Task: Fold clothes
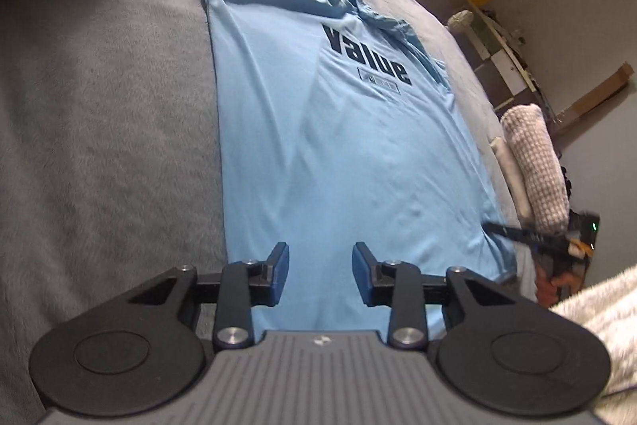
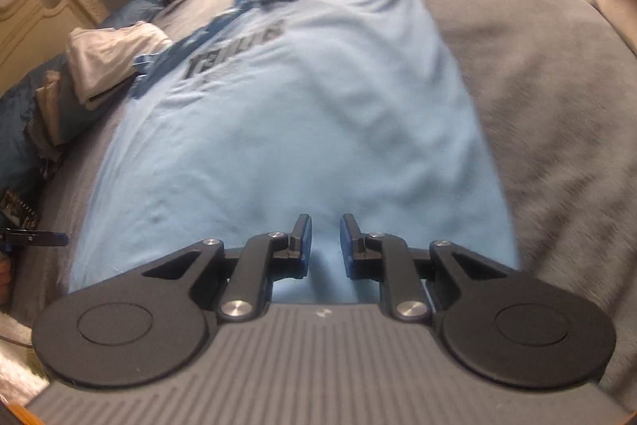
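Light, limp blue T-shirt (image 1: 342, 154) flat on bed (image 1: 99, 106), best pinched at hem corners; both jaws open, empty.

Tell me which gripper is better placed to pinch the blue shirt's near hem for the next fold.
Probably left. The left gripper sits over the near hem of the blue shirt, jaws well apart, ready to close. The right gripper is over the hem too, but its jaws stand narrow.

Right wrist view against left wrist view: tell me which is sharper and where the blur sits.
Left wrist view: sharp, print on the blue T-shirt readable, edges bowed by fisheye. Right wrist view: motion-smeared, shirt print and grey blanket streaked; only the right tongs crisp.
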The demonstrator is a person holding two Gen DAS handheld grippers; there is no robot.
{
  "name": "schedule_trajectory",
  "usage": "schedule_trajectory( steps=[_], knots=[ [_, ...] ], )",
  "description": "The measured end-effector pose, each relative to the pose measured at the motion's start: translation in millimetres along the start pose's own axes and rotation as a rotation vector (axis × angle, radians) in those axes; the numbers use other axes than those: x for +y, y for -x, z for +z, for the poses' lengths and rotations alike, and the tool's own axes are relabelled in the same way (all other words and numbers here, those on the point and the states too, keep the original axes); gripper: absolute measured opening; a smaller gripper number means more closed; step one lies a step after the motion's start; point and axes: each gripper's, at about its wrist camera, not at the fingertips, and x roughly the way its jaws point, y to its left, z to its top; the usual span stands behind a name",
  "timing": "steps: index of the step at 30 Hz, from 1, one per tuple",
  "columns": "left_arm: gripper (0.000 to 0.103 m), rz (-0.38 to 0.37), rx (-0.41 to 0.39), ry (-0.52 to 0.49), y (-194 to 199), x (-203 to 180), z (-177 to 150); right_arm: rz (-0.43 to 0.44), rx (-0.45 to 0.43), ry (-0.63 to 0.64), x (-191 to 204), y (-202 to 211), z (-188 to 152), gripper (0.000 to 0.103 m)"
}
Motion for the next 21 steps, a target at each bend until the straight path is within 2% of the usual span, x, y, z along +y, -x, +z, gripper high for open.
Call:
schedule_trajectory(
  steps=[2, 4, 6, 8, 12, 14, 17, 21],
  knots=[
    [0.043, 0.029, 0.005, -0.033, -1.6, -3.8, 18.7, -0.004, -0.045, -0.109, -24.3, 21.1, -3.9, 0.015],
    [0.047, 0.069, 0.019, -0.076, -9.9, -12.0, 41.6, -0.022, -0.104, -0.154, -35.0, 39.0, 2.3, 0.018],
    [0.051, 0.117, 0.034, -0.104, -24.7, -22.2, 69.4, -0.001, -0.152, -0.145, -32.2, 43.1, 20.5, 0.020],
    [0.051, 0.168, 0.048, -0.120, -43.7, -33.9, 100.1, 0.052, -0.161, -0.108, -17.0, 30.9, 47.9, 0.023],
    [0.051, 0.296, 0.038, -0.212, -80.8, -66.4, 150.0, 0.141, -0.130, 0.031, 33.5, -16.7, 109.3, 0.025],
    [0.051, 0.367, 0.033, -0.284, -97.1, -81.4, 170.1, 0.147, -0.110, 0.121, 60.1, -42.3, 138.9, 0.025],
    [0.051, 0.449, 0.026, -0.384, -122.0, -95.9, 199.3, 0.093, -0.078, 0.290, 98.5, -75.7, 181.4, 0.025],
    [0.050, 0.505, -0.016, -0.462, -155.3, -101.2, 233.8, -0.004, -0.012, 0.597, 147.7, -107.0, 226.3, 0.025]
  ],
)
